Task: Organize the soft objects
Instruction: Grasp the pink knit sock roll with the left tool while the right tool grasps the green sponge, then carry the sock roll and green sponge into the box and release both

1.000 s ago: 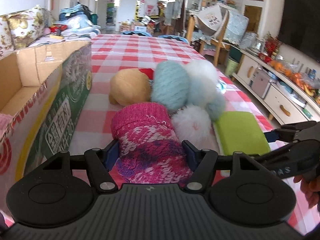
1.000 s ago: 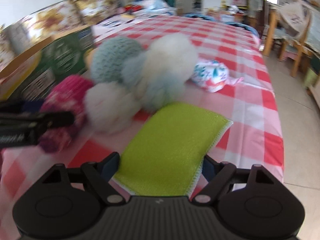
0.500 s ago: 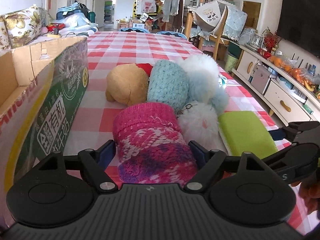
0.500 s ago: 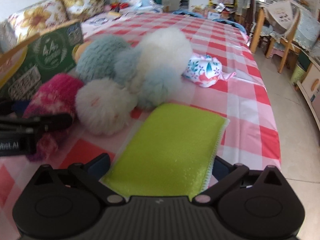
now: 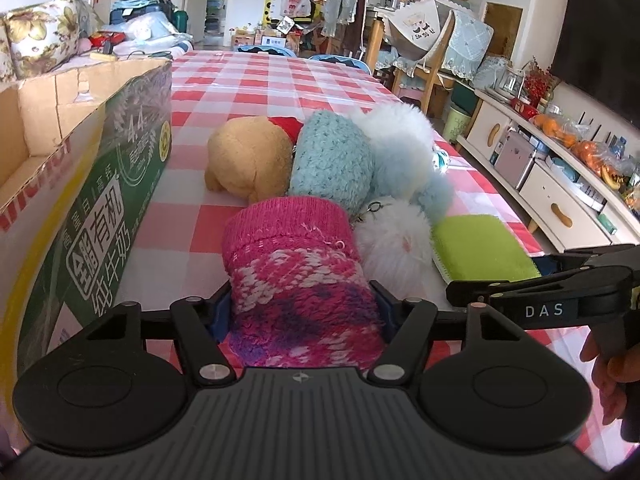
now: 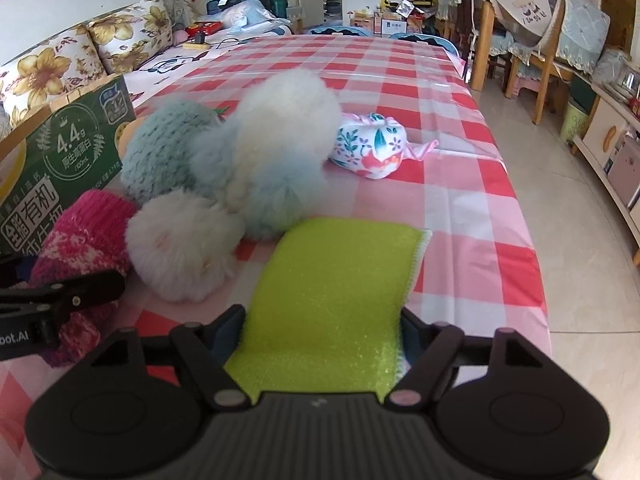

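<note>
My left gripper (image 5: 302,312) is shut on a pink knitted hat (image 5: 300,276), which also shows at the left of the right wrist view (image 6: 80,232). My right gripper (image 6: 322,332) is shut on a lime green sponge cloth (image 6: 336,292), seen in the left wrist view (image 5: 480,246) too. Both objects rest on the red checked tablecloth (image 6: 472,200). Behind them lie a white pompom (image 5: 394,242), a teal knitted ball (image 5: 332,160), a pale blue fluffy toy (image 6: 280,148) and a tan plush (image 5: 248,164).
An open cardboard box (image 5: 80,184) stands along the left side of the table. A floral cloth pouch (image 6: 370,148) lies beyond the fluffy toy. The table's right edge (image 6: 532,264) drops to the floor; chairs and a cabinet stand to the right.
Both grippers have closed in on their objects: the left fingers now press the pink hat and the right fingers press the green cloth. The views have shifted slightly forward.
</note>
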Motion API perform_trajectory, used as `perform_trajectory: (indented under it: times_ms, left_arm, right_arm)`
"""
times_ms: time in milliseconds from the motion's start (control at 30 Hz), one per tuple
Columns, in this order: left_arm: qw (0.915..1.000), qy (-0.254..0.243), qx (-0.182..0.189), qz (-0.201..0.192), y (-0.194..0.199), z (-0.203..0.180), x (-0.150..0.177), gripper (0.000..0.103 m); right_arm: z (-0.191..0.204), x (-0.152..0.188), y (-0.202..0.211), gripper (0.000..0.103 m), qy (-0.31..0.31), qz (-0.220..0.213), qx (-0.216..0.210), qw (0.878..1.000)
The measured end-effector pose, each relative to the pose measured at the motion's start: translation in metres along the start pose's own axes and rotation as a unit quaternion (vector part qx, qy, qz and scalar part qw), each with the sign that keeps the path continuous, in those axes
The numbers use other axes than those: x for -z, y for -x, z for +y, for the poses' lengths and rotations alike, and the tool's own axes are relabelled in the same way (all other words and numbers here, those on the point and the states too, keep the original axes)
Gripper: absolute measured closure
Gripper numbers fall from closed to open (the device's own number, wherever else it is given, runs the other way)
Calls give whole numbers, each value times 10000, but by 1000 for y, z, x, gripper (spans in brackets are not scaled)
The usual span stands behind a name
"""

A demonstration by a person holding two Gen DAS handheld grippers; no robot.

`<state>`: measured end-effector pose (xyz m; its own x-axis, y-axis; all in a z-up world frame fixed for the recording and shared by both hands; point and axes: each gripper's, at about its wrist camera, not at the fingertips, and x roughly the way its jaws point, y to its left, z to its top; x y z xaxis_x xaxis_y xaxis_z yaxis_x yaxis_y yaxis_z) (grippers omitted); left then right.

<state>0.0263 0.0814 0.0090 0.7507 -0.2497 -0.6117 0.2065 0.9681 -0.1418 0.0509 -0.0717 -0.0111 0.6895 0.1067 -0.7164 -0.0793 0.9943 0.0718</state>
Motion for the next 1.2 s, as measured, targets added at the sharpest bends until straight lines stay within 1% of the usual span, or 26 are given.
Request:
perform_trajectory:
  times_ms: [100, 233, 467, 800, 1000, 1200]
  left_arm:
    - [9999, 110, 51, 8, 2, 2, -1, 21]
    - [9998, 115, 123, -102, 8, 1, -2, 21]
    - [9988, 179, 304, -327, 19, 4, -5, 21]
    - [9962, 235, 565, -626, 34, 10, -8, 21]
    - [9940, 242, 646, -844, 44, 15, -11, 21]
    - [9913, 335, 705, -1056, 56, 24, -16, 21]
  right_arm:
    - [4, 0, 2, 31, 36, -31, 65, 10000]
    - [9, 0, 6, 35, 145, -97, 186, 9997]
    - [14, -2, 14, 36, 276, -278, 373, 9985]
    - [16, -11, 32, 37, 136, -645, 514, 9965]
    - [31, -23, 53, 37, 101, -1095, 432, 9930]
    - [56, -35, 74, 37, 158, -1497, 192, 9884]
